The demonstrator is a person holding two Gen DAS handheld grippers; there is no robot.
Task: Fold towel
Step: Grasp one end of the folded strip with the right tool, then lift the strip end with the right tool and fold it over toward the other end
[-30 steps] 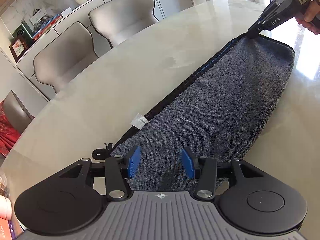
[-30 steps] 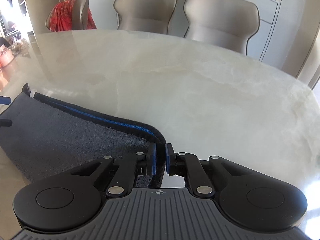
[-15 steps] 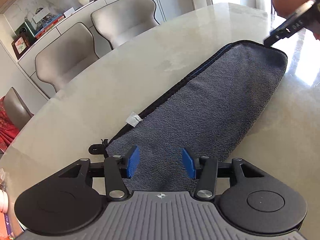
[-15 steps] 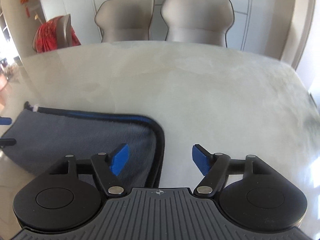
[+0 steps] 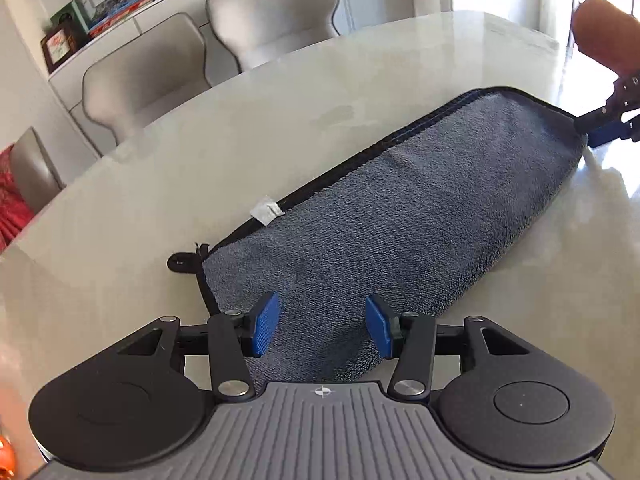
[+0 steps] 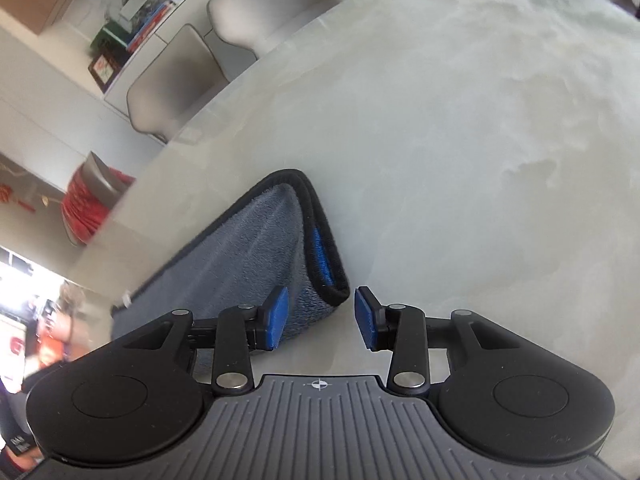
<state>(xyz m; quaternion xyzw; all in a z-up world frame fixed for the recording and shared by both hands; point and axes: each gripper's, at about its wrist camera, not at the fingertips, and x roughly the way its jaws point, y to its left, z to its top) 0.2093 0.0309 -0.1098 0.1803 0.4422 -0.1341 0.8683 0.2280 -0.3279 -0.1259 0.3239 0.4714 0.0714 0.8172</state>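
A grey towel (image 5: 400,216) with black edging and a blue stripe lies folded into a long strip on the marble table (image 5: 200,168). My left gripper (image 5: 322,328) is open over the towel's near end, holding nothing. A white tag (image 5: 266,214) and a black loop (image 5: 184,261) show on the towel's left edge. In the right wrist view the towel's (image 6: 256,252) end corner sits between the open pads of my right gripper (image 6: 320,316), low over the table. The right gripper also shows in the left wrist view (image 5: 600,128) at the towel's far end.
Two beige chairs (image 5: 200,48) stand at the table's far side, before a white sideboard with books and a frame (image 5: 60,44). A chair draped in red cloth (image 6: 90,208) is at the left. The person's hand (image 5: 604,44) shows at upper right.
My right gripper let go of the towel's far corner, opened, and swung round to the towel's end, low by the table. My left gripper stayed open over the near end.
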